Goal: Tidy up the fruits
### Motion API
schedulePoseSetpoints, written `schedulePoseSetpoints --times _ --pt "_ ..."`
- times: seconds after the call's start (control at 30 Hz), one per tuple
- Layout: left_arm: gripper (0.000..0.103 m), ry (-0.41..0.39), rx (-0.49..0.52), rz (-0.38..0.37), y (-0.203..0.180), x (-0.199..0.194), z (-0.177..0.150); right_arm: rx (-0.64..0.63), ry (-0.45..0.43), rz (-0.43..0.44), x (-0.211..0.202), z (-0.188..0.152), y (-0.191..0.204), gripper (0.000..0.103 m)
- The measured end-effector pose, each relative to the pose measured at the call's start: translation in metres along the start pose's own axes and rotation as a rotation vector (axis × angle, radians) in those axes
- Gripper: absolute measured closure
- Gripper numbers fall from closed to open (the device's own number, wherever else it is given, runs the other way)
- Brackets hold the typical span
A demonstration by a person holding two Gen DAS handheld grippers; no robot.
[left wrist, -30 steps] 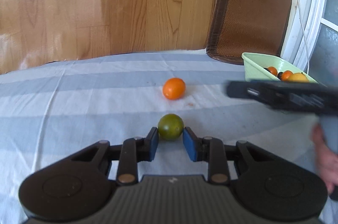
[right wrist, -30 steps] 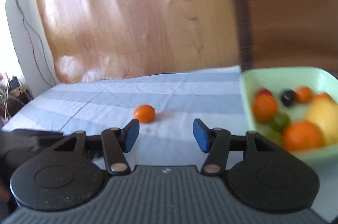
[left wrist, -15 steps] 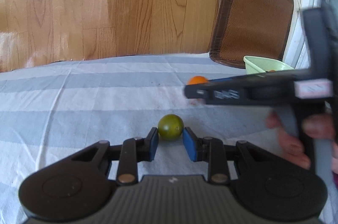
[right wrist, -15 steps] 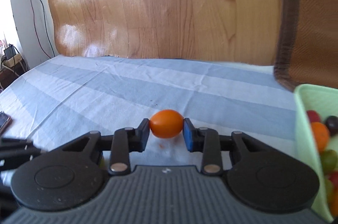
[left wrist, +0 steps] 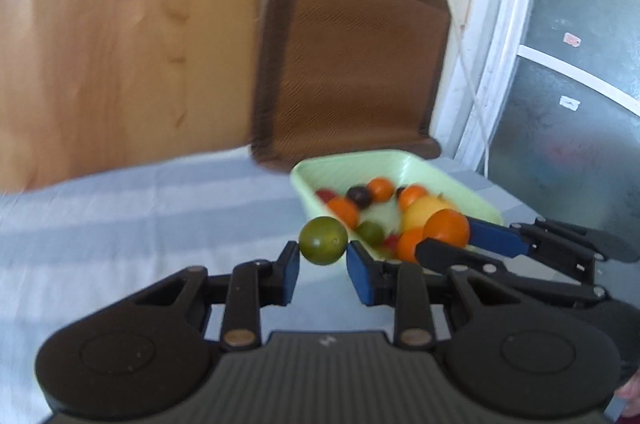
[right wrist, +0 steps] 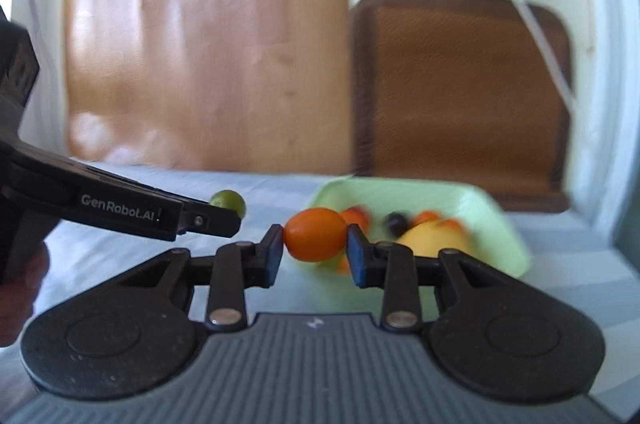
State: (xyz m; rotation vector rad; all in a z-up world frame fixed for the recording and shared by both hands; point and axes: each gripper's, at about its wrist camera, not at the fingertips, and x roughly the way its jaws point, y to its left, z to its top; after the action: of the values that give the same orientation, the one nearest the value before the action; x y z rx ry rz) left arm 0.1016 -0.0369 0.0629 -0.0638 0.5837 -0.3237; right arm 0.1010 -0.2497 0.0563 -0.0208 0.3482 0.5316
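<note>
Fruit in tray (left wrist: 460, 183) — blurred, half-hidden

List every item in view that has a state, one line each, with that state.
left gripper: shut on the green fruit
green fruit: held off the cloth, short of the bowl
right gripper: shut on the orange fruit
orange fruit: held in the air near the bowl
green bowl: on the striped cloth, partly filled with mixed fruit
striped cloth: spread flat

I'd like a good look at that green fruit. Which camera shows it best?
The left wrist view: the green fruit sits whole and close between the left gripper's jaws. In the right wrist view it is small, half hidden behind that gripper.
</note>
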Motion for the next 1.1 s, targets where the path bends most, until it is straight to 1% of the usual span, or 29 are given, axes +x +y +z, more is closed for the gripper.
schedulePoseSetpoints --times 0.1,0.2,0.27,0.3,0.33,0.37,0.4,0.43,0.5,0.57,0.63,0.67,0.77,0.83,0.87,0.9,0.97,1.07,1.1 --pt "0.075 -0.002 0.019 -0.012 -0.016 0.023 0.016 0.069 -0.011 -0.006 0.012 0.006 -0.021 0.066" --pt "0.075 0.023 0.026 0.001 -0.024 0.044 0.023 0.03 -0.007 -0.053 0.03 0.002 -0.028 0.065" --pt "0.075 0.037 0.046 0.009 -0.028 0.055 0.026 0.013 -0.01 -0.059 0.037 -0.004 -0.028 0.064" --pt "0.072 0.042 0.056 0.01 -0.031 0.06 0.029 0.001 -0.008 -0.059 0.039 -0.007 -0.028 0.06" --pt "0.07 0.044 0.063 0.012 -0.033 0.064 0.031 -0.026 -0.009 -0.066 0.037 -0.01 -0.027 0.058" --pt "0.066 0.043 0.067 0.015 -0.034 0.067 0.033 -0.055 -0.02 -0.076 0.034 -0.01 -0.025 0.058" --pt "0.065 0.04 0.066 0.019 -0.035 0.068 0.034 -0.074 -0.037 -0.087 0.032 -0.01 -0.023 0.051" --pt "0.065 0.034 0.055 0.019 -0.035 0.068 0.036 -0.085 -0.056 -0.097 0.03 -0.01 -0.022 0.048" --pt "0.065 0.022 0.011 0.015 -0.029 0.062 0.038 -0.08 -0.086 -0.11 0.023 -0.01 -0.026 0.048" --pt "0.064 0.005 -0.038 0.02 -0.019 0.049 0.037 -0.048 -0.112 -0.125 0.015 -0.01 -0.033 0.048" --pt "0.053 -0.011 -0.077 0.044 -0.012 0.033 0.034 0.006 -0.132 -0.149 0.011 -0.007 -0.041 0.048" --pt "0.047 -0.019 -0.087 0.072 -0.01 0.023 0.03 0.035 -0.138 -0.159 0.008 -0.007 -0.046 0.048" --pt "0.043 -0.028 -0.074 0.162 -0.013 -0.002 0.016 0.152 -0.143 -0.19 0.0 -0.006 -0.058 0.047" --pt "0.041 -0.022 -0.067 0.191 -0.017 -0.015 0.003 0.225 -0.136 -0.205 -0.009 -0.008 -0.062 0.045" --pt "0.036 -0.016 -0.063 0.204 -0.019 -0.02 -0.003 0.26 -0.132 -0.21 -0.015 -0.011 -0.063 0.045" --pt "0.022 -0.011 -0.056 0.219 -0.022 -0.025 -0.01 0.295 -0.123 -0.213 -0.02 -0.014 -0.063 0.045" --pt "0.008 -0.016 -0.039 0.249 -0.029 -0.037 -0.021 0.353 -0.097 -0.213 -0.034 -0.025 -0.059 0.045" --pt "0.0 -0.034 -0.018 0.276 -0.038 -0.055 -0.035 0.402 -0.055 -0.208 -0.056 -0.04 -0.047 0.042" --pt "0.0 -0.038 -0.024 0.278 -0.04 -0.059 -0.038 0.413 -0.038 -0.198 -0.063 -0.044 -0.042 0.04"
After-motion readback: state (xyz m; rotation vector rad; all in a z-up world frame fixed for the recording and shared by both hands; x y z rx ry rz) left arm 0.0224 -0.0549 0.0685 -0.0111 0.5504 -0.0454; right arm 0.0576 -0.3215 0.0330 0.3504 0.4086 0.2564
